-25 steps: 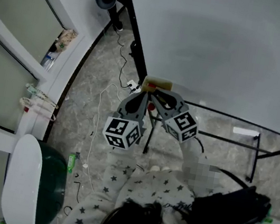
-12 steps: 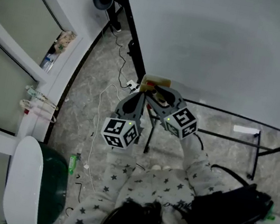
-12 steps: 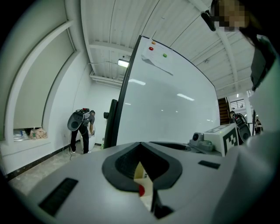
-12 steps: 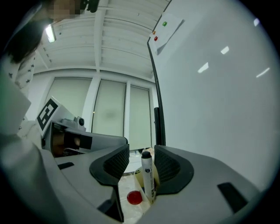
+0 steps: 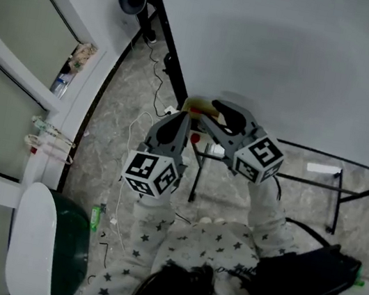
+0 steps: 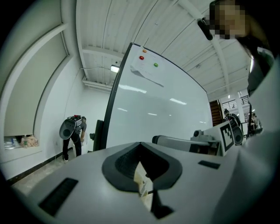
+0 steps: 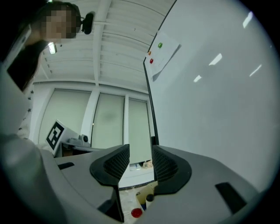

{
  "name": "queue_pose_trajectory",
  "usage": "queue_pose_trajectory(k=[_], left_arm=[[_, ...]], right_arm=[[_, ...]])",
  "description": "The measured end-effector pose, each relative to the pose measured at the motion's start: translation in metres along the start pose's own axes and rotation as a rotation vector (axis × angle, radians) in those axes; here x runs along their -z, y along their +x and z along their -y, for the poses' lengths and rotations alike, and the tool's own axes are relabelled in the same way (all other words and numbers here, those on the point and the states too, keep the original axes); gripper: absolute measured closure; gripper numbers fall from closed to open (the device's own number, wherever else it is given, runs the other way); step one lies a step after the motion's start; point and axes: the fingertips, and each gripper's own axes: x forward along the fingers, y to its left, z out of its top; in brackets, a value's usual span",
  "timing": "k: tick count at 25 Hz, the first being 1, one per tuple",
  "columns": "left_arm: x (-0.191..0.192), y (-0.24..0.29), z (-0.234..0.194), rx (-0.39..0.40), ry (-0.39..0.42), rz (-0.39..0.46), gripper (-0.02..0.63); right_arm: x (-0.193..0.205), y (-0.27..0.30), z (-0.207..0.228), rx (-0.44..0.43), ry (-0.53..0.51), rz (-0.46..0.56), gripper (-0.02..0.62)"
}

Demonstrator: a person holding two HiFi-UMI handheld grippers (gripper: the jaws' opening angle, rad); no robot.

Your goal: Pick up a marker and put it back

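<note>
Markers [image 7: 149,197], one red-capped and one black-capped, sit in a yellowish box [image 7: 142,190] just below our right tongs [image 7: 141,159]. Those jaws have just been opening and have nothing between them. Our left tongs [image 6: 141,164] are clenched on nothing we can see. We judge a marker light, stiff and smooth, so we would pinch it squarely across the barrel under the cap.

Office or meeting room. A large freestanding whiteboard [image 5: 291,63] with magnets [image 6: 155,65], tall shaded windows [image 7: 109,127], and loose cables [image 5: 117,205] on a stone-patterned floor [image 5: 106,129].
</note>
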Motion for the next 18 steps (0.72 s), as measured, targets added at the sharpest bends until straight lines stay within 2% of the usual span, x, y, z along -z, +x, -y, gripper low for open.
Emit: queue_pose_trajectory(k=[4,5,8,18], left_arm=[[-0.016,0.006,0.013,0.048,0.013,0.014,0.604],[-0.020,0.007,0.017,0.059,0.017,0.018,0.604],[-0.028,0.010,0.023,0.082,0.019,0.032,0.604],[-0.030,0.007,0.023,0.090,0.023,0.022,0.604]], right_arm=[[-0.031,-0.008,-0.009,-0.054,0.042,0.051,0.443],[-0.038,-0.010,-0.010,-0.061,0.045,0.063,0.505],[-0.051,-0.013,-0.011,-0.071,0.052,0.094,0.587],[-0.044,-0.010,-0.014,-0.090,0.041,0.057,0.589]])
